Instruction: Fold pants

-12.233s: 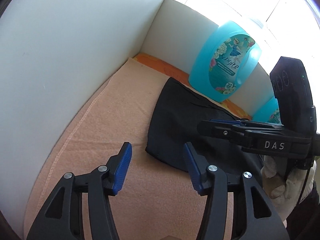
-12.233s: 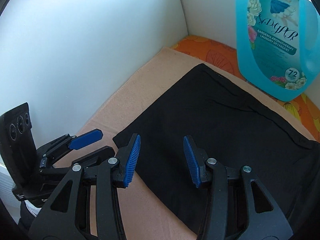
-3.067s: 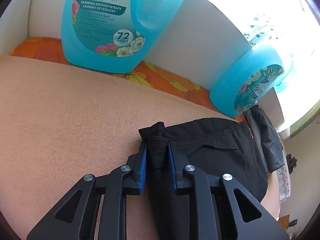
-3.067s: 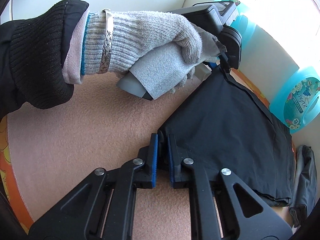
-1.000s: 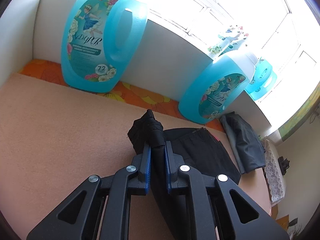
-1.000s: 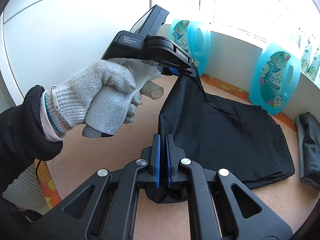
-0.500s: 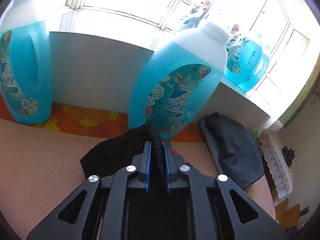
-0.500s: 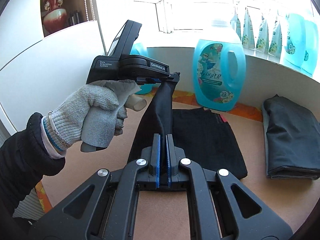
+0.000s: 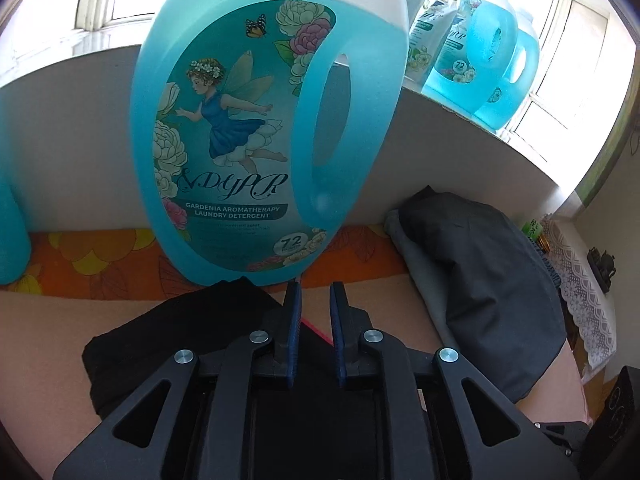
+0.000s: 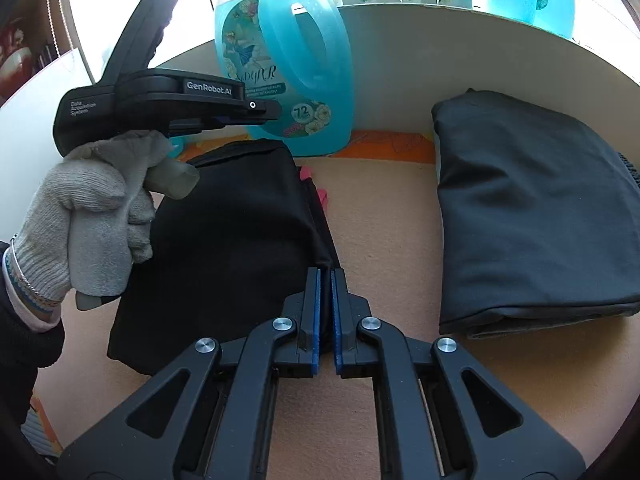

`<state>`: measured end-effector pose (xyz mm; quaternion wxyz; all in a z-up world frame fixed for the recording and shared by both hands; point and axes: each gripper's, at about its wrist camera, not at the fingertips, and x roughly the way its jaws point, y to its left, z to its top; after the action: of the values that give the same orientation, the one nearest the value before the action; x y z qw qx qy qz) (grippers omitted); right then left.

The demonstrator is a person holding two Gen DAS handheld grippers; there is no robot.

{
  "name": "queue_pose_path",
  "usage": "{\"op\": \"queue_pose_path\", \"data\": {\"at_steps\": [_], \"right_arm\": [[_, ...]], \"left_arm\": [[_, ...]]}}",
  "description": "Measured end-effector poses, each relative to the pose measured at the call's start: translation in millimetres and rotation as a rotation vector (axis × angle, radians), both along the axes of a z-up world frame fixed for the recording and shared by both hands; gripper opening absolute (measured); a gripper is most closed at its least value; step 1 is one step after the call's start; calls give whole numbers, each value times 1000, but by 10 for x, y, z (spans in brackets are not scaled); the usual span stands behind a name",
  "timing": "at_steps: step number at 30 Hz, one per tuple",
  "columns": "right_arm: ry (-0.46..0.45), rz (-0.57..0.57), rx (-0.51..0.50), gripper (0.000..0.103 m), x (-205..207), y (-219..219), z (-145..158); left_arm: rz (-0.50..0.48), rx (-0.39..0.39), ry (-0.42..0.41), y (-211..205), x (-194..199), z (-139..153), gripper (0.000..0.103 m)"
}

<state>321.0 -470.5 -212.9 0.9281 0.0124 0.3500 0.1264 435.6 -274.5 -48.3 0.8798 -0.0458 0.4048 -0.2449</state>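
The black pants (image 10: 224, 236) lie folded over on the peach cloth (image 10: 380, 216), with a pink label showing at the right edge. My right gripper (image 10: 325, 276) is shut on the pants' near right corner, low over the cloth. My left gripper (image 9: 314, 292) has its jaws parted with nothing between them, just above the pants' far edge (image 9: 172, 320). In the right wrist view the left gripper (image 10: 256, 114) is held by a gloved hand above the pants' far edge.
A big blue detergent bottle (image 9: 256, 128) stands right behind the pants against the white wall. A folded dark grey garment (image 10: 532, 220) lies to the right on the cloth. More blue bottles (image 9: 484, 56) stand on the window ledge.
Both grippers carried the pants' end over to the right and down onto the rest. The left gripper's jaws opened and let the fabric go. The right gripper stays clamped.
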Motion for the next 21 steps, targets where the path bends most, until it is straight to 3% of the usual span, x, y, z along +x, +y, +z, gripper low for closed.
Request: {"op": "queue_pose_path", "data": {"at_steps": [6, 12, 14, 16, 21], "right_arm": [[31, -3, -21, 5, -1, -53, -136], [53, 101, -62, 7, -64, -58, -39], [27, 109, -36, 19, -25, -106, 126], [3, 108, 1, 47, 121, -113, 296], [81, 163, 83, 51, 736, 143, 401]], "left_arm": [[-41, -9, -34, 401, -401, 213, 23], [-136, 45, -13, 651, -1123, -22, 23], [-159, 62, 5, 617, -1248, -154, 23], [-186, 74, 17, 574, -1324, -273, 23], [-204, 54, 24, 506, -1344, -422, 23]]}}
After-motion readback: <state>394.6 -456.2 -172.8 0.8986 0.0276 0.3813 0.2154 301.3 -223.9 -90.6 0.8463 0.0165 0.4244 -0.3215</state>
